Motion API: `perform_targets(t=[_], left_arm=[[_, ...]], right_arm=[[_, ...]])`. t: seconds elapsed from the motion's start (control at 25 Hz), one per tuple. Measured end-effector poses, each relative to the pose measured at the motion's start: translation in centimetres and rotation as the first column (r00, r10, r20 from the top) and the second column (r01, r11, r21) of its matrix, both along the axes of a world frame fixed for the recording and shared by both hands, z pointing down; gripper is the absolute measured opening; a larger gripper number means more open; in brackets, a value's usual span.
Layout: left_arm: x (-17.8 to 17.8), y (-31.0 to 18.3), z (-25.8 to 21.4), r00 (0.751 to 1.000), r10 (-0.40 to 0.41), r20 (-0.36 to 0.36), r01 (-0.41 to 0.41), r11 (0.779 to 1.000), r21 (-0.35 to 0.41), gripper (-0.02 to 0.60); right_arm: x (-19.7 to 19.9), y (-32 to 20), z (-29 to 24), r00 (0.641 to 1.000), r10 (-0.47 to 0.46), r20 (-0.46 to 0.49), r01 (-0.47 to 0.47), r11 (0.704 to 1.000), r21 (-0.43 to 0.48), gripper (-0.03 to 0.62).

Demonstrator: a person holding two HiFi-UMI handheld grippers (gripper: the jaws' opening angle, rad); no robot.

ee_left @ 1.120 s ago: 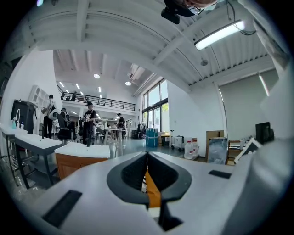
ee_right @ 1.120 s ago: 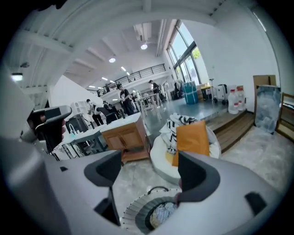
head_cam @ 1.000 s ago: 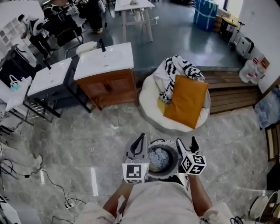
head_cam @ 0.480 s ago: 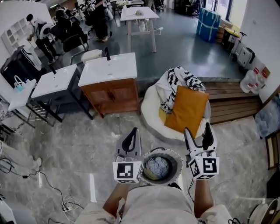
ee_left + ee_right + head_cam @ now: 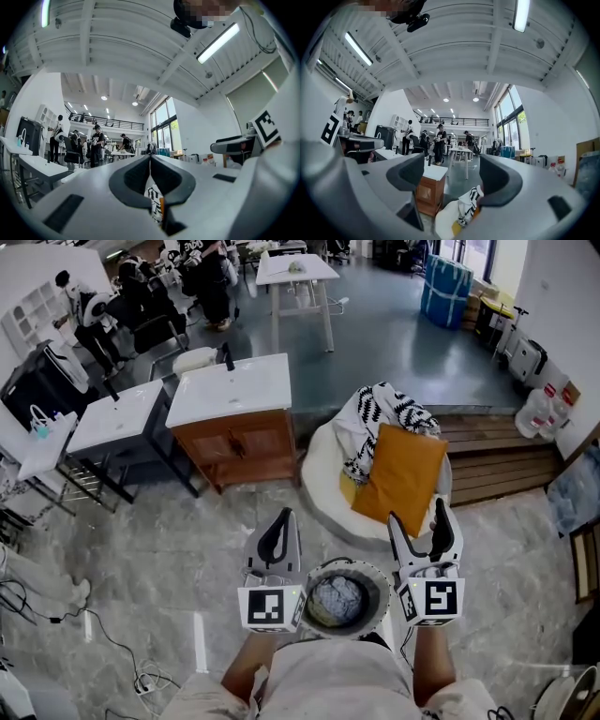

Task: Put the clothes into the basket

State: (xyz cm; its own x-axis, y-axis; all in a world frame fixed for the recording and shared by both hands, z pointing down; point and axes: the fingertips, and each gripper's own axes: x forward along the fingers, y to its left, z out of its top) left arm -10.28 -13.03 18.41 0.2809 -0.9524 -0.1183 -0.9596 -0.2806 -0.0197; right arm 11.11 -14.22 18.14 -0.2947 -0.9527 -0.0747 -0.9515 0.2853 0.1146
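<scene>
Noting gripper states first: the left gripper is closed with jaws pressed together and nothing held; the right gripper has its jaws apart and empty. Near me, the basket sits between the two grippers, close against the person's body, with a grey cloth already inside. I cannot tell what supports it. Farther out, a patterned cloth lies draped over the white seat, touching an orange cushion.

Risks, as I judge them:
- The left gripper must open before any pick; arriving closed would only push the fabric about.
- The patterned cloth lies partly under or against the cushion, so a pull could drag the cushion off the seat.
- A long cloth could trail over the basket rim and slide out, since the opening is small and partly filled.
- The basket could tip when the person leans toward the seat.

Room: the floor between basket and seat is open. On the far left the cabinet stands just beside the seat, and wooden steps close in on the right. The straight approach is the cleanest.
</scene>
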Motion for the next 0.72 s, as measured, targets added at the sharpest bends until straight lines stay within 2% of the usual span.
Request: perform_targets(t=[0.24, 0.48, 0.56, 0.72], left_arm=[[0.4, -0.5, 0.3, 1.000, -0.003, 0.005, 0.003, 1.000, -0.012, 0.008], [0.6, -0.9, 1.0, 1.000, -0.019, 0.012, 0.019, 0.999, -0.026, 0.008], [0.9, -1.2, 1.0, 1.000, -0.018, 0.014, 0.019, 0.999, -0.027, 0.008], [1.2, -1.8, 1.1, 1.000, -0.025, 0.014, 0.026, 0.999, -0.025, 0.008]], right_arm=[[-0.1, -0.8, 1.1, 0.999, -0.013, 0.032, 0.015, 0.999, -0.041, 0.272], [0.3, -1.7, 1.8, 0.997, -0.014, 0.076, 0.017, 0.999, -0.047, 0.095], [0.8, -2.1, 2.0, 0.996, -0.008, 0.092, 0.012, 0.999, -0.043, 0.008], [1.2, -2.7, 2.1, 0.998, -0.003, 0.064, 0.005, 0.999, -0.039, -0.011]])
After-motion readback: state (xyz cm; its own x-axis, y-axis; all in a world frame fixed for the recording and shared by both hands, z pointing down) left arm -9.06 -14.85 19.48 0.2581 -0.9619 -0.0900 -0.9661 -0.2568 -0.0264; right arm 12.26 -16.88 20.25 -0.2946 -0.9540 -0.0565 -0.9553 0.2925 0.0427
